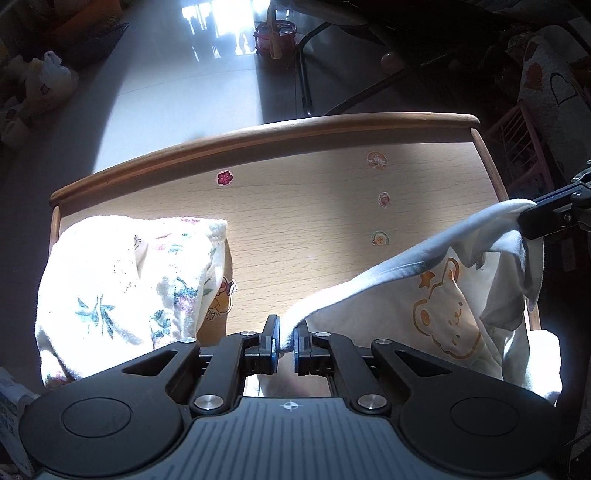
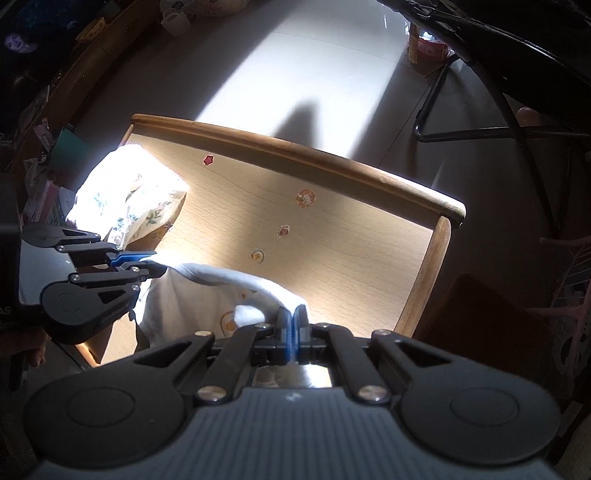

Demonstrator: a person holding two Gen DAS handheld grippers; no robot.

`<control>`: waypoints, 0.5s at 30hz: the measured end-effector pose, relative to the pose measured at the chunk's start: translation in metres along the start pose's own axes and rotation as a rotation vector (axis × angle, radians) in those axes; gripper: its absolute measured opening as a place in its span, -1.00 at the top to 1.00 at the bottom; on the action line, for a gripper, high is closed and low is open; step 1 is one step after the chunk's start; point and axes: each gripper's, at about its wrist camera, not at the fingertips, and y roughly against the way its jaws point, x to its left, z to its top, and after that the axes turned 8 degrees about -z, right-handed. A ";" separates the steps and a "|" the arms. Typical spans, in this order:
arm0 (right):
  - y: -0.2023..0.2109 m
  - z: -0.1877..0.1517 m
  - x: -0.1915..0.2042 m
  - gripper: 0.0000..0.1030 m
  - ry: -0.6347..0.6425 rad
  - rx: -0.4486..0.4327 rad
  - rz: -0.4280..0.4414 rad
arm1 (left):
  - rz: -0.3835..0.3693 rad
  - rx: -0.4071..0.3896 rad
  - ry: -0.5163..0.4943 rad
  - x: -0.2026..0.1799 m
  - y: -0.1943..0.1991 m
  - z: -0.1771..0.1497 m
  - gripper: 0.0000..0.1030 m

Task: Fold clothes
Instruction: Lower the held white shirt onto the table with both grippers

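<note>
A white garment with an orange bear print (image 1: 443, 317) hangs over the near right part of the wooden table (image 1: 314, 229). My left gripper (image 1: 286, 341) is shut on its white hem, which stretches taut to my right gripper (image 1: 526, 218) at the right edge. In the right wrist view my right gripper (image 2: 293, 332) is shut on the same white garment (image 2: 207, 295), and the left gripper (image 2: 153, 264) grips the far end of the hem. A floral cloth (image 1: 122, 280) lies bunched on the table's left side; it also shows in the right wrist view (image 2: 129, 192).
The table has a raised wooden rim (image 1: 258, 136) and several round stickers (image 1: 224, 178). A black-framed chair (image 2: 480, 74) and a pink container (image 1: 275, 35) stand on the shiny floor beyond. Bags and clutter (image 1: 44, 85) sit at the far left.
</note>
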 end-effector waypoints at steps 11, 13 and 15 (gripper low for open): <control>-0.028 0.042 -0.017 0.96 0.059 -0.026 -0.110 | 0.030 0.024 -0.039 0.008 -0.020 0.058 0.86; -0.029 0.047 -0.018 0.94 0.073 -0.047 -0.152 | 0.035 0.034 -0.056 0.008 -0.025 0.068 0.86; -0.032 0.049 -0.021 0.92 0.061 -0.066 -0.186 | 0.038 0.039 -0.069 0.006 -0.029 0.077 0.86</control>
